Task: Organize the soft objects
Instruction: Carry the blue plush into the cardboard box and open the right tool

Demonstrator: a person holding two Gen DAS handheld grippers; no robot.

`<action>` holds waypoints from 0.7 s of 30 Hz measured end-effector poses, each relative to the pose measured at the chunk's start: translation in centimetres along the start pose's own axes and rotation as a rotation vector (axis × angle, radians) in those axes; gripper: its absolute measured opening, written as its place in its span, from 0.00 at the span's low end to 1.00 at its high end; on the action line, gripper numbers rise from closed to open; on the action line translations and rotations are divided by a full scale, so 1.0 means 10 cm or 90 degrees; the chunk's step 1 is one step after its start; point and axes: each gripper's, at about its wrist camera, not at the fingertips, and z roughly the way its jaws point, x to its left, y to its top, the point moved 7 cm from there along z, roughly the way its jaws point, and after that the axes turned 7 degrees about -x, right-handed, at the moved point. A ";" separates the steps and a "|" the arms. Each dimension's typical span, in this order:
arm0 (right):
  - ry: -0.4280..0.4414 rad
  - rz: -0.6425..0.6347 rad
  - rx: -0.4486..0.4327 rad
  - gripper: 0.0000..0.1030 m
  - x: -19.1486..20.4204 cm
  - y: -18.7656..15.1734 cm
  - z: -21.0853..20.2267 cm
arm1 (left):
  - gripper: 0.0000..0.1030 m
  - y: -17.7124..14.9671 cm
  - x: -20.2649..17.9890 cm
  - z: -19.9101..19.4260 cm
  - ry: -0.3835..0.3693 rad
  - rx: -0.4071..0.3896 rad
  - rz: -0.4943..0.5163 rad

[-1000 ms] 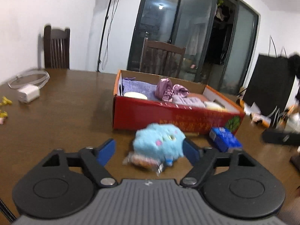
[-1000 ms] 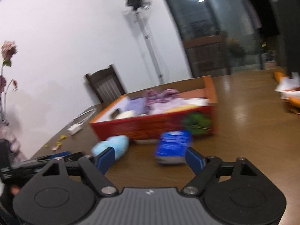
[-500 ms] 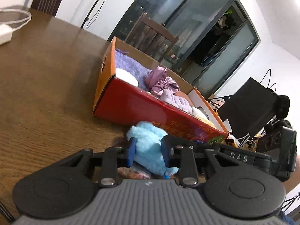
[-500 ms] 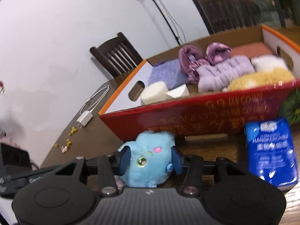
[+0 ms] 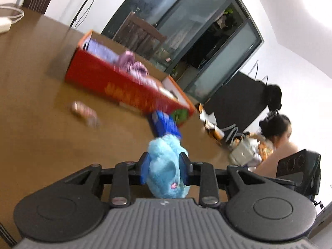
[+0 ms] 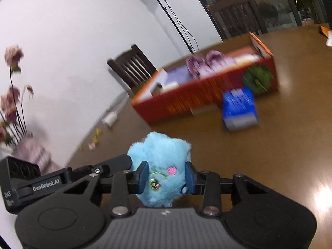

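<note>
A fluffy light-blue plush toy is gripped from both sides: my left gripper is shut on it, and my right gripper is shut on the same plush toy. It is held above the brown table. The red cardboard box holds purple and white soft items and lies farther off; it also shows in the right wrist view.
A blue tissue pack lies by the box's near corner, also in the right wrist view. A small pink wrapped item lies on the table. A white charger and chairs stand beyond. A person sits at the right.
Both grippers have lifted the blue plush off the table and pulled back from the box. The small wrapped item that was under the plush stays on the table.
</note>
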 end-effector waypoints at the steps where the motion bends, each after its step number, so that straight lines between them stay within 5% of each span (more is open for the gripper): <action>1: -0.003 -0.002 0.000 0.38 -0.02 -0.06 -0.03 | 0.36 -0.06 0.02 0.00 0.007 0.002 -0.002; 6: -0.027 -0.024 -0.019 0.38 -0.13 -0.17 -0.22 | 0.49 -0.20 0.01 -0.13 0.029 0.002 0.009; 12: 0.000 0.014 -0.020 0.40 -0.22 -0.16 -0.16 | 0.49 -0.23 0.08 -0.08 0.041 0.015 0.001; 16: 0.021 0.041 -0.013 0.43 -0.24 -0.17 -0.02 | 0.36 -0.25 0.09 0.05 0.024 0.040 -0.020; 21: 0.027 0.080 -0.005 0.39 -0.35 -0.15 0.10 | 0.31 -0.16 0.12 0.13 0.005 0.025 -0.051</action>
